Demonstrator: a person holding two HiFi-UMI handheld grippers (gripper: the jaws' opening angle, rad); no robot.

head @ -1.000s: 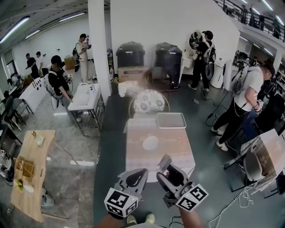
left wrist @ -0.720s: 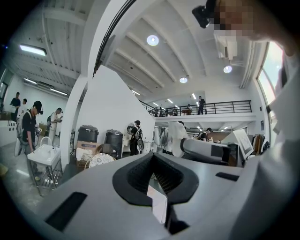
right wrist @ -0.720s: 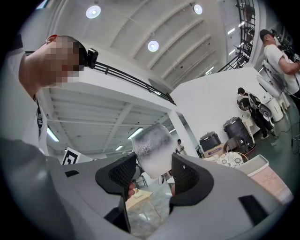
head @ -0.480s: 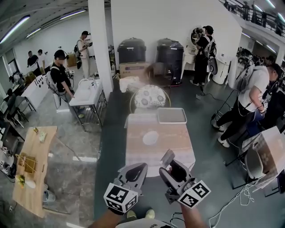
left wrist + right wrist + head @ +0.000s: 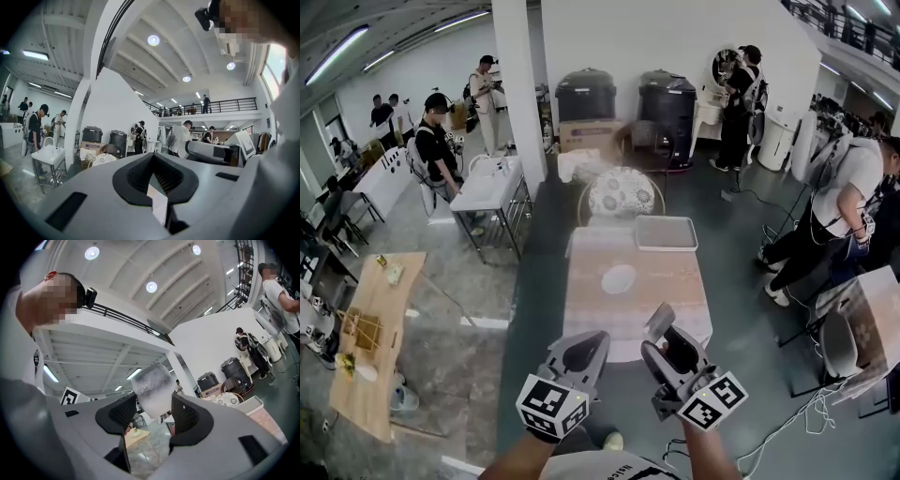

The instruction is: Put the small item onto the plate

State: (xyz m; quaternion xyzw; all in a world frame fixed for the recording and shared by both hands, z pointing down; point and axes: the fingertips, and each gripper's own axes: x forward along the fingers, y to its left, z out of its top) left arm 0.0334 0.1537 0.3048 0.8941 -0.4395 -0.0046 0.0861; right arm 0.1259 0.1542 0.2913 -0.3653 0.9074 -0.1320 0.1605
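No words you can read in any view

The cubes on your left gripper (image 5: 584, 345) and right gripper (image 5: 664, 345) carry black-and-white square markers, patterns without letters. The print on your shirt (image 5: 623, 467) and the dark label on the cardboard box (image 5: 586, 136) are too small to read.

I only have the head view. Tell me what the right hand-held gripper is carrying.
Observer: The right gripper view shows the right hand-held gripper shut on the small item, a frosted, rounded piece with a pad against each side.
Operator: Now check the left one.
Observer: In the left gripper view the left hand-held gripper has its jaws together at the tips, with nothing between them.
Operator: Confirm the right camera sees the plate.
Observer: It doesn't. It tilts up toward the ceiling, and only a corner of the tray shows near its right edge.
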